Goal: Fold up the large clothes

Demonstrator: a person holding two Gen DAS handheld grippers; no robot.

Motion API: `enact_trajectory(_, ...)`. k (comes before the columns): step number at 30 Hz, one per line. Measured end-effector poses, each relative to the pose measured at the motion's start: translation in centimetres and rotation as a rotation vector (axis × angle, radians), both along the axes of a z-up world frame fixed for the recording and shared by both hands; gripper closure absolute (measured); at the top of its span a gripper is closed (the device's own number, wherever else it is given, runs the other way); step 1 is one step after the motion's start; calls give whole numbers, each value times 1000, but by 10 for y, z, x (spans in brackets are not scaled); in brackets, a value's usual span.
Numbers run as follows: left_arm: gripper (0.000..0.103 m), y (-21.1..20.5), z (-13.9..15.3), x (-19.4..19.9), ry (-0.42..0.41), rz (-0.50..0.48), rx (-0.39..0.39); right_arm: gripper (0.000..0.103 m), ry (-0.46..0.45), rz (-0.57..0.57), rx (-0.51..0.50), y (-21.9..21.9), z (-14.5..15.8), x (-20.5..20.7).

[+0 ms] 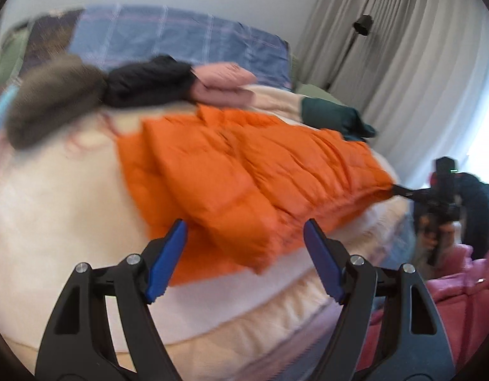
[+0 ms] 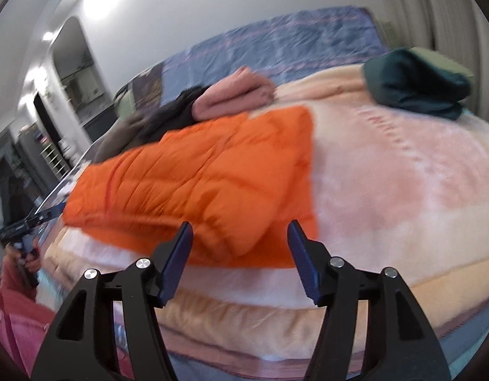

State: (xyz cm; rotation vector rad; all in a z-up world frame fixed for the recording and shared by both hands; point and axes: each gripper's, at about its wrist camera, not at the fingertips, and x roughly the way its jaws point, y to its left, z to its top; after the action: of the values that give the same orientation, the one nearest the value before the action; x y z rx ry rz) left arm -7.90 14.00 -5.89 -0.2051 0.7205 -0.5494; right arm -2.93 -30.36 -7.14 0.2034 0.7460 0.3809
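While both frames are motion-blurred, I can make out the orange puffer jacket (image 1: 244, 171) lying folded on the cream plush blanket (image 1: 54, 222) near the bed's front edge; quilted, puffy, stitched in horizontal channels, slightly shiny shell. My left gripper (image 1: 244, 241) is released, blue-padded fingers spread wide, hovering just in front of the jacket's near folded edge, not touching as far as I can tell. In the right wrist view my right gripper (image 2: 239, 241) is likewise spread apart with nothing between the pads, just short of the jacket (image 2: 196, 184).

From the left wrist view the right gripper (image 1: 403, 192) sits at the jacket's far corner; too blurred there to tell if it touches. From the right wrist view the left gripper (image 2: 50, 212) shows near the jacket's left end.

Behind the jacket: a folded pink garment (image 1: 225, 85), soft knit look, beside a black quilted garment (image 1: 146, 82) and a grey-brown fuzzy one (image 1: 54, 101). A folded dark green garment (image 2: 415, 82) lies well apart at the right of the blanket. A blue plaid quilt (image 2: 276, 41) covers the bed's head end. Pleated beige curtains (image 1: 387, 63) hang at the right. No readable writing or labels anywhere.
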Motion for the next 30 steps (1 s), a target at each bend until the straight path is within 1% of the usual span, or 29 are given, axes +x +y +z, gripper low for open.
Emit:
enact_trajectory(2,38,-12,-13,10,57,-62,-26,41,13,34,-20,10,-3,5)
enact_trajectory(3,39,-18,-19,14,81,-86,-27,41,13,62,-29,17,-2,8)
enact_trajectory(5,49,-32,-25,23,109,-129,-11,41,-18,96,-32,26,3,11)
enact_trajectory(6,53,-37,-24,27,106,-144,1,41,-49,104,-28,28,9,12)
enact_trajectory(7,59,-41,-20,31,94,-156,7,41,-82,109,-17,28,17,15)
enact_trajectory(9,61,-47,-2,42,46,-175,7,41,-133,111,22,27,33,25)
enact_trajectory(10,60,-47,7,48,10,-173,10,41,-162,108,42,26,42,31)
enact_trajectory(11,58,-47,23,58,-47,-154,13,41,-192,102,53,24,51,39)
enact_trajectory(12,57,-45,34,65,-80,-142,7,41,-227,90,52,24,61,51)
enact_trajectory(13,53,-43,46,74,-119,-124,-3,41,-245,77,47,25,67,62)
enact_trajectory(14,51,-39,61,88,-160,-84,-17,39,-256,58,43,23,74,74)
enact_trajectory(15,49,-36,69,98,-177,-57,-33,39,-258,23,48,21,81,89)
enact_trajectory(16,46,-32,78,113,-190,-12,-50,37,-254,-13,53,19,85,100)
enact_trajectory(18,39,-29,86,130,-198,55,-47,37,-243,-100,52,14,91,121)
enact_trajectory(20,34,-29,86,142,-200,105,-22,36,-237,-138,40,10,93,130)
enact_trajectory(23,29,-28,81,146,-202,115,13,36,-218,-148,25,6,86,140)
enact_trajectory(25,28,-30,72,152,-191,133,71,36,-184,-171,-13,3,73,148)
enact_trajectory(27,28,-33,54,163,-149,172,175,36,-132,-213,-53,0,58,158)
enact_trajectory(28,28,-31,43,170,-113,189,213,36,-95,-227,-65,-2,49,164)
enact_trajectory(30,28,-28,22,185,-47,221,263,36,-44,-246,-82,-4,35,173)
